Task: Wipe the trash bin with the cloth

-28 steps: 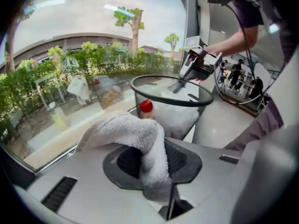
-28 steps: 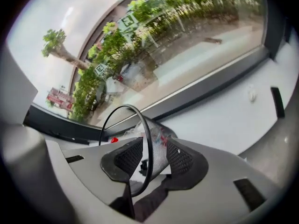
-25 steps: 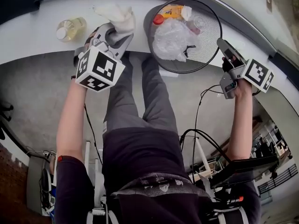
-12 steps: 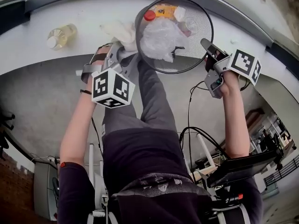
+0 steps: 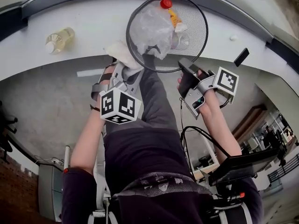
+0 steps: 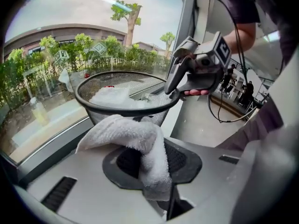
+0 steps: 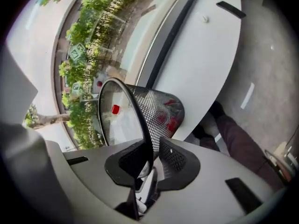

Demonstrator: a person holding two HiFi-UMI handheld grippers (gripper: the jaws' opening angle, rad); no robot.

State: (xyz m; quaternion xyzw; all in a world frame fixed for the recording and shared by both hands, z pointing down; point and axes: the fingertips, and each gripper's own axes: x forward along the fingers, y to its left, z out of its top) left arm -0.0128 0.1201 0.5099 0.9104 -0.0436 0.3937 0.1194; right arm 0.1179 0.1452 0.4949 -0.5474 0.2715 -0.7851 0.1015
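Observation:
The black mesh trash bin [image 5: 194, 24] hangs tilted over the counter's edge, with crumpled clear plastic, a red cap and an orange wrapper inside. My right gripper [image 5: 184, 69] grips its near rim. In the right gripper view the rim and mesh wall [image 7: 159, 108] run between the jaws of the right gripper [image 7: 149, 162], which are opening slightly while still pinching the rim. My left gripper [image 5: 125, 69] is shut on a white cloth [image 5: 122, 54]. In the left gripper view the cloth [image 6: 140, 139] bulges out of the jaws just below the bin [image 6: 100, 118], at its outer wall.
A bottle of yellowish liquid [image 5: 58, 38] stands on the white curved counter [image 5: 84, 17] at the left. A flat black object [image 5: 241, 56] lies on the counter at the right. The person's legs [image 5: 154, 101] are directly under the bin. Cables hang at the lower right.
The right gripper closed on the bin's rim and drew the bin left and toward the person, tipping it. The left gripper carried the cloth right, up against the bin's side.

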